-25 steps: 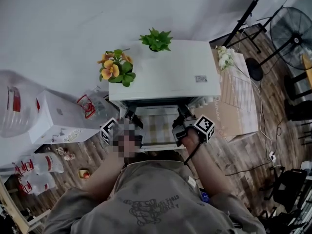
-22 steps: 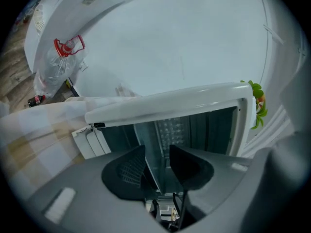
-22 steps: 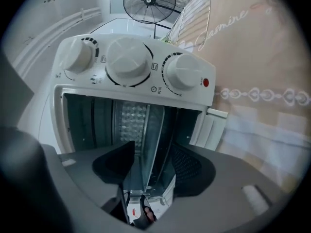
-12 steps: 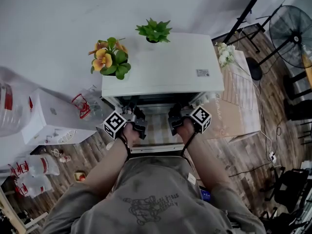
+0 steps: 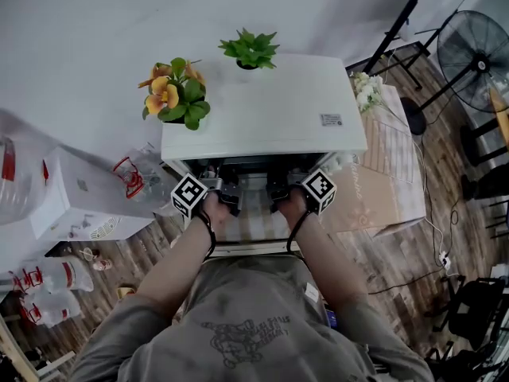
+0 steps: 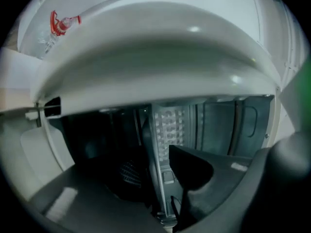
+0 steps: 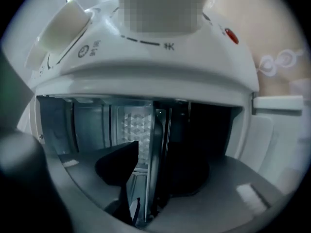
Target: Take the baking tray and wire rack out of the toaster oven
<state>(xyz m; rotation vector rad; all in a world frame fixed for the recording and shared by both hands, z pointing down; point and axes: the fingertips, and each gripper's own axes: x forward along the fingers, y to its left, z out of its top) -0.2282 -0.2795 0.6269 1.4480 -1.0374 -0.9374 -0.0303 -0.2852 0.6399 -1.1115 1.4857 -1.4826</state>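
We clamp the near rim of the baking tray (image 6: 164, 144) with left gripper (image 5: 230, 196) and right gripper (image 5: 278, 192) — both inside the toaster oven (image 5: 262, 122).

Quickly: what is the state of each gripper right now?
Left gripper: closed on the rim of the baking tray.
Right gripper: closed on the same rim, further along.

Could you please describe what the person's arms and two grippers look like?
The left gripper and right gripper are dark grey with broad jaws; each carries a white cube with black square markers. A thin black cord loops each wrist. The T-shirt is grey, short-sleeved.
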